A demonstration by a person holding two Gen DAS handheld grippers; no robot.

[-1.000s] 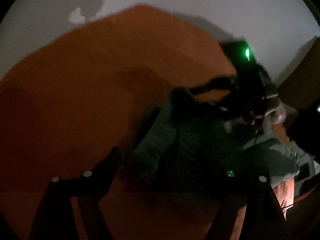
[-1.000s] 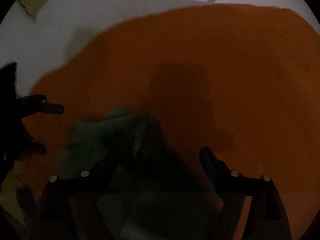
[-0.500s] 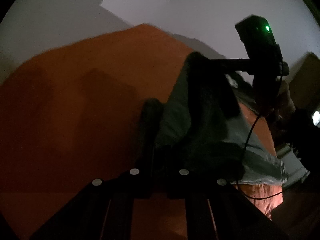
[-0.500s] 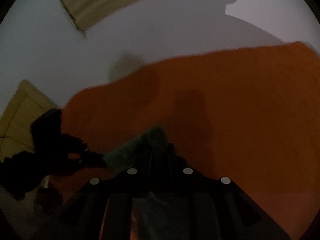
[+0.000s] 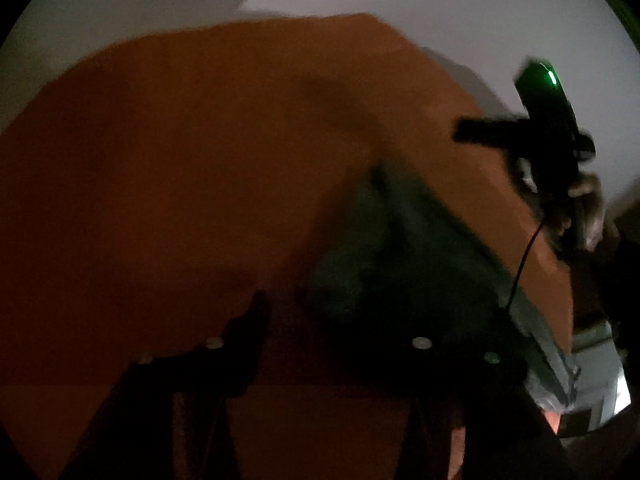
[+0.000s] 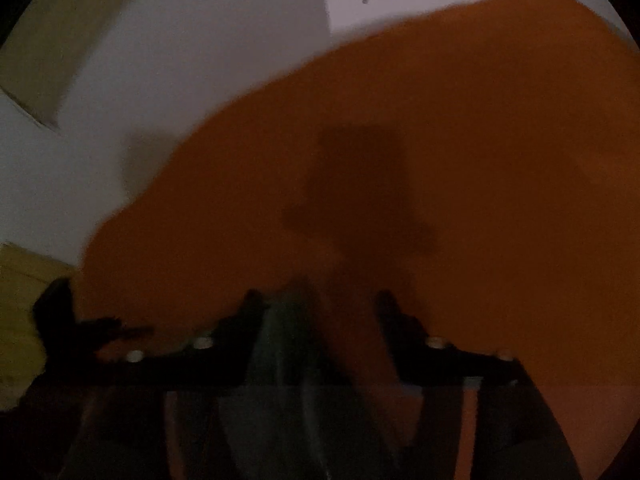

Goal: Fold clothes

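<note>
While both claws' jaws were opening, grey-green garment [image 5: 404, 256] lay on orange cloth [image 5: 180, 168], long axis near-right to far-left; left gripper [image 5: 340, 320] unclamped, right gripper [image 6: 320, 316] straddled fabric, pads apart.

The left gripper [image 5: 340, 320] points steeply down, its two dark fingers spread apart and its jaws opening, with nothing pressed between the pads. The right gripper [image 6: 318, 312] is angled down as well, jaws opening, fingers clear of each other. From the left wrist view the right gripper shows at the right, a green light on its body, held by a hand [image 5: 580, 204]
</note>
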